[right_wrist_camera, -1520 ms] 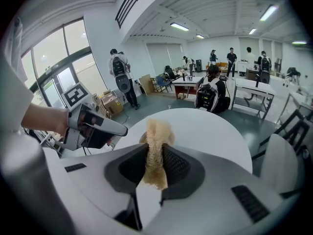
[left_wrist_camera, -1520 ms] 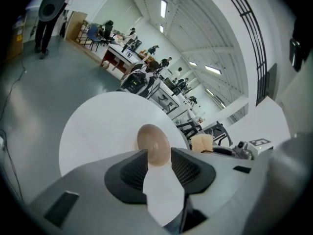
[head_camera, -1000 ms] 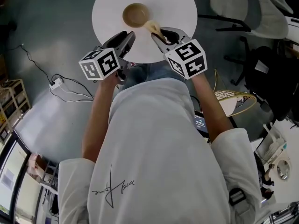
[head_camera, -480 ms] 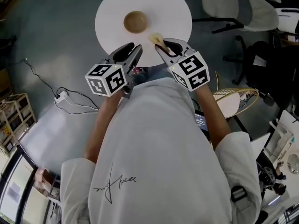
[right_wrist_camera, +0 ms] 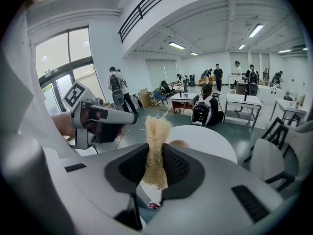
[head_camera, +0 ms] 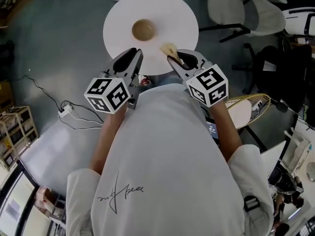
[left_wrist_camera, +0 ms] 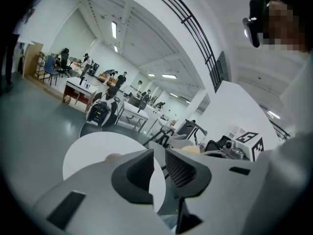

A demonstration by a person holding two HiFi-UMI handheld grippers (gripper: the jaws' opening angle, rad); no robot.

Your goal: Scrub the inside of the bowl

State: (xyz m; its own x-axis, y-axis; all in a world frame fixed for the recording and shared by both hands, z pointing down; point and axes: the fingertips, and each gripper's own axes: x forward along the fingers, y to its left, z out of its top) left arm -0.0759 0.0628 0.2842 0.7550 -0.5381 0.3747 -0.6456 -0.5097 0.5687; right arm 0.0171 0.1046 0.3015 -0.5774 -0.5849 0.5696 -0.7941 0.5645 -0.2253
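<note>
Brown wooden bowl [head_camera: 143, 29]: near centre of round white tabletop [head_camera: 182, 14] | left gripper [left_wrist_camera: 159, 166]: jaws closing, nothing between them | right gripper [right_wrist_camera: 155, 160]: clamped on tan fibrous scrubber [right_wrist_camera: 157, 131], over tabletop's near edge

Left gripper [head_camera: 134, 54]: jaws closing, nothing between them; nose aimed toward 1 o'clock.
Right gripper [head_camera: 173, 59]: jaws clamped on a pale fibre scrubber [right_wrist_camera: 155, 146]; nose aimed toward 11 o'clock.
Forearms: left forearm [head_camera: 106, 136] and right forearm [head_camera: 224, 127] bare, both stretched toward 12 o'clock. The grippers sit side by side.
</note>
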